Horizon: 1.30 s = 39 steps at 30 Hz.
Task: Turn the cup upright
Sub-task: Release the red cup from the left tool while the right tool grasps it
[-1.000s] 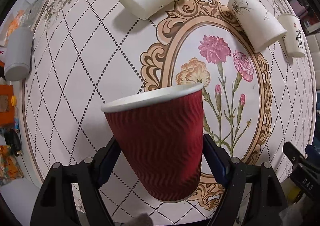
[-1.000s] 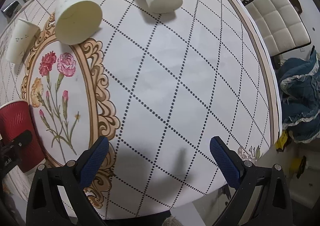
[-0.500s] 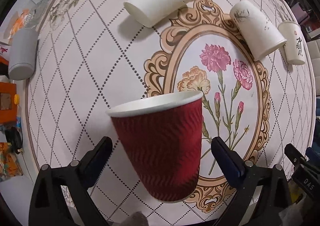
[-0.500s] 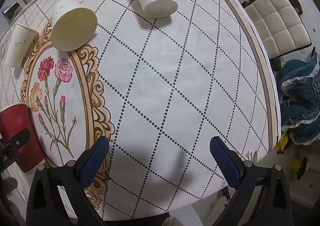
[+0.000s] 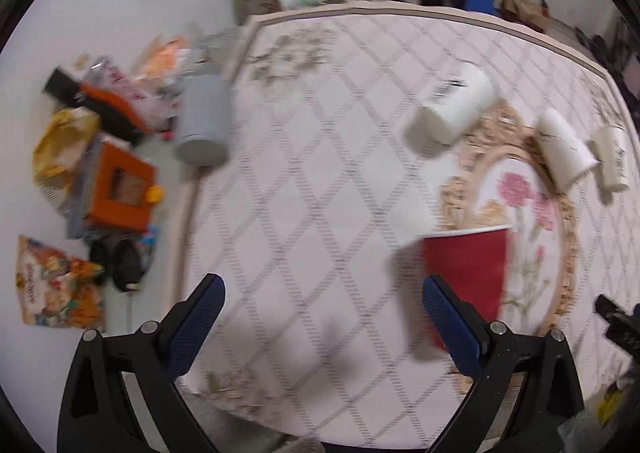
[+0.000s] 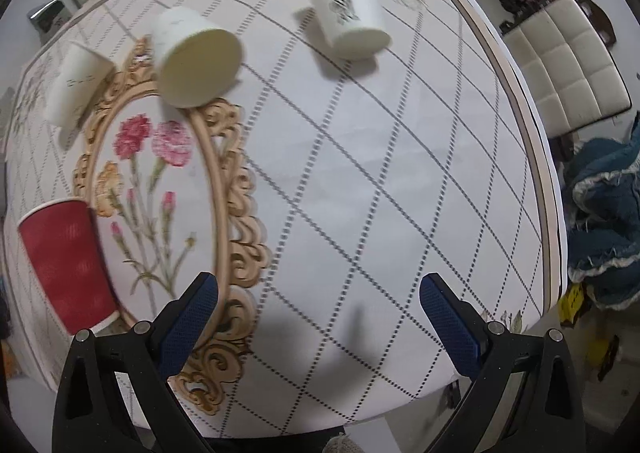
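Blurred left view alone shows clutter [image 5: 100, 181].

My left wrist view is smearing badly, so the red cup [image 5: 466, 269] is showing no ribbing and the print on the white cup [image 5: 452, 109] lying behind it is not reading. My left gripper's [image 5: 322, 311] right finger [image 5: 452, 323] is covering the red cup's lower corner. In my right wrist view the red cup's [image 6: 66, 265] base is sitting partly behind my right gripper's [image 6: 318, 313] left finger [image 6: 186, 323], and the upside-down cup's [image 6: 348, 23] black mark is blurring past reading.
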Available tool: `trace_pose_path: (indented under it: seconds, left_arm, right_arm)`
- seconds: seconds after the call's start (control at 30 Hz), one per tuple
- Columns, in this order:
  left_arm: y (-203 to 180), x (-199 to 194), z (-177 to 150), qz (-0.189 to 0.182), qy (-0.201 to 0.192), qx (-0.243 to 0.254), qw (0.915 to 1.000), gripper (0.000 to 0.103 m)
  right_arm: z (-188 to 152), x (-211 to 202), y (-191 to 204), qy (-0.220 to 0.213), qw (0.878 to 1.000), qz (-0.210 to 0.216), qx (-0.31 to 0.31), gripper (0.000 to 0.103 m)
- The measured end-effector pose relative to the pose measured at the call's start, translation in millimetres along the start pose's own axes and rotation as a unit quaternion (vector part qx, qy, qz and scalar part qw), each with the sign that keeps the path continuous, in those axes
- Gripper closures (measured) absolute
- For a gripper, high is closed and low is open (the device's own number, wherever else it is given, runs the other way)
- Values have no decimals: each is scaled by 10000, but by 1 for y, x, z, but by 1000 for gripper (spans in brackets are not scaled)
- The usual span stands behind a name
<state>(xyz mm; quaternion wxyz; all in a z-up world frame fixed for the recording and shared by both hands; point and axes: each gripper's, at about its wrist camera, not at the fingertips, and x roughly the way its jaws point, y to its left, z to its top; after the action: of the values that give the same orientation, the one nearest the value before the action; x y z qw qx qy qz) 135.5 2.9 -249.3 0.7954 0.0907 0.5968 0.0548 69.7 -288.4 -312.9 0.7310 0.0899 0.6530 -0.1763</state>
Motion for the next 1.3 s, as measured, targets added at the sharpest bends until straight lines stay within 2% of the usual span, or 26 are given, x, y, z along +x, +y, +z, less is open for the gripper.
trace_pose_path:
  seconds: [0.17, 0.27, 0.43, 0.53, 0.63, 0.83, 0.9, 0.97, 1.03, 1.3]
  left_arm:
    - [44, 25, -15, 37, 266, -294, 9992, 2]
    - [56, 42, -21, 69, 392, -301, 9988, 2]
    - [76, 60, -26, 37, 376, -246, 9990, 2]
    - [85, 72, -25, -178, 434, -322, 9984, 2]
    - [87, 78, -22, -190, 382, -289, 9987, 0]
    - [91, 90, -17, -135, 434, -217, 9987, 0]
    - [91, 91, -17, -124, 451, -193, 9987, 0]
    - [90, 91, -18, -128, 446, -165, 9988, 0]
    - [89, 91, -18, -136, 450, -134, 9988, 0]
    - [81, 93, -20, -156, 499, -22, 9986, 0]
  right_arm:
    - [-2, -21, 41, -155, 9993, 67, -344, 1]
    - [0, -33, 74, -218, 9981, 86, -573, 1]
    - [0, -44, 133, -264, 9950, 144, -954, 1]
    - [-5, -42, 160, -227, 9929, 200, -1154, 1]
    - [-7, -36, 183, -206, 9909, 160, -1323, 1]
    - [-6, -16, 210, 58, 9893, 222, -1439, 2]
    - [-6, -7, 218, 197, 9890, 215, -1450, 7]
    - [-6, -1, 222, 339, 9893, 242, -1401, 18]
    - [-6, 5, 223, 464, 9900, 280, -1305, 25]
    - [2, 7, 210, 631, 9942, 528, -691, 27]
